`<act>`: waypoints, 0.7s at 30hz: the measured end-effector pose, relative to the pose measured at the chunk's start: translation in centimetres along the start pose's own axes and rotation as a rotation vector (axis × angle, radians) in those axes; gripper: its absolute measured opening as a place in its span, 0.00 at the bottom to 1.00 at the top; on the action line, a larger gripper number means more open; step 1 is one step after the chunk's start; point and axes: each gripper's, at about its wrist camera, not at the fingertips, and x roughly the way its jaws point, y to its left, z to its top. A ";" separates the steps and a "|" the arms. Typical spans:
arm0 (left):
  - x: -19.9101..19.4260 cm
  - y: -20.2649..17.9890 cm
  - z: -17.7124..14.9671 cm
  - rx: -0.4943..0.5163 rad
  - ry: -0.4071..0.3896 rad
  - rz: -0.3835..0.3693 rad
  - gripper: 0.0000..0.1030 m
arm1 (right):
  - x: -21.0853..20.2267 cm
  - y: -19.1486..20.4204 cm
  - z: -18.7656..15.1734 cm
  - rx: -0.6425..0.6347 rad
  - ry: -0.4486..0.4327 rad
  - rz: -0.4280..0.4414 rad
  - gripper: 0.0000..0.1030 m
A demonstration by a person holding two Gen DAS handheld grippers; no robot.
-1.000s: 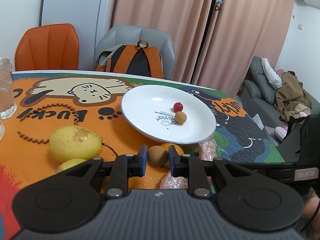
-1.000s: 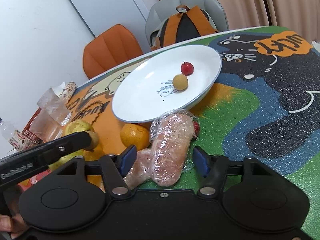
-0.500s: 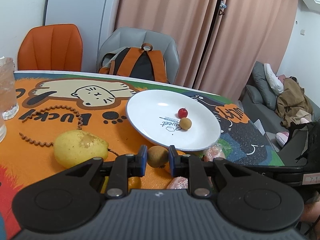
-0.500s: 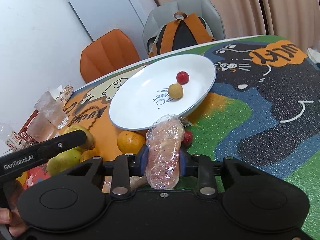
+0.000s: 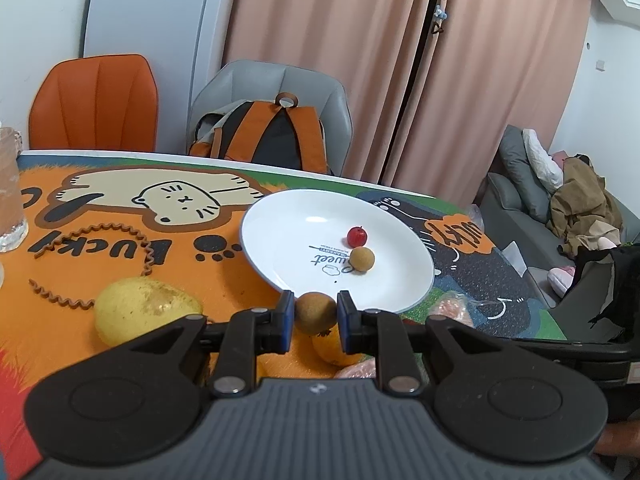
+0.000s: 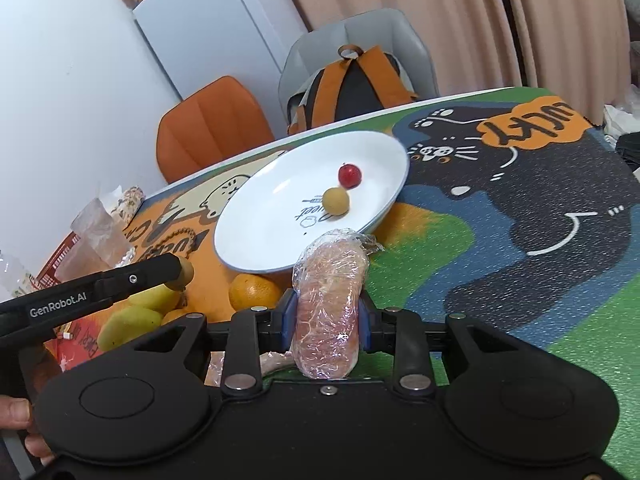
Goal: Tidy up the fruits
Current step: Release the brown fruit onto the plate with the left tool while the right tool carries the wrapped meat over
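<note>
My left gripper (image 5: pixel 314 309) is shut on a small round brown fruit (image 5: pixel 316 316), held just in front of the near rim of the white plate (image 5: pixel 280 220). On the plate lie a small red fruit (image 5: pixel 357 236) and a tan round fruit (image 5: pixel 362 258). My right gripper (image 6: pixel 326 318) is shut on a pinkish item wrapped in clear plastic (image 6: pixel 330 280), its far end pointing at the plate (image 6: pixel 260 232). In the right wrist view the left gripper's fingers (image 6: pixel 160 272) reach in from the left with the brown fruit at their tip.
A yellow pear (image 5: pixel 144 312), an orange (image 6: pixel 254 292) and yellow-green fruits (image 6: pixel 128 324) lie on the cartoon-print tablecloth near the plate. A glass (image 5: pixel 10 200) and a coiled brown cord (image 5: pixel 100 232) are at the left. An orange chair (image 5: pixel 96 104) and a backpack (image 5: pixel 276 136) stand behind.
The right gripper's jaws came together on the wrapped item, and it now sits raised between the pads. The left gripper keeps its grip on the brown fruit, barely shifted.
</note>
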 end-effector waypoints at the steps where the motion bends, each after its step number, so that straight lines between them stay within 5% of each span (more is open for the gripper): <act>1: 0.1 0.0 0.1 0.001 -0.002 -0.001 0.20 | -0.1 -0.1 0.0 0.002 -0.003 -0.001 0.28; 21: 2.8 -1.0 1.7 -0.003 -0.006 -0.014 0.20 | -0.1 -0.1 2.4 -0.025 -0.057 0.008 0.28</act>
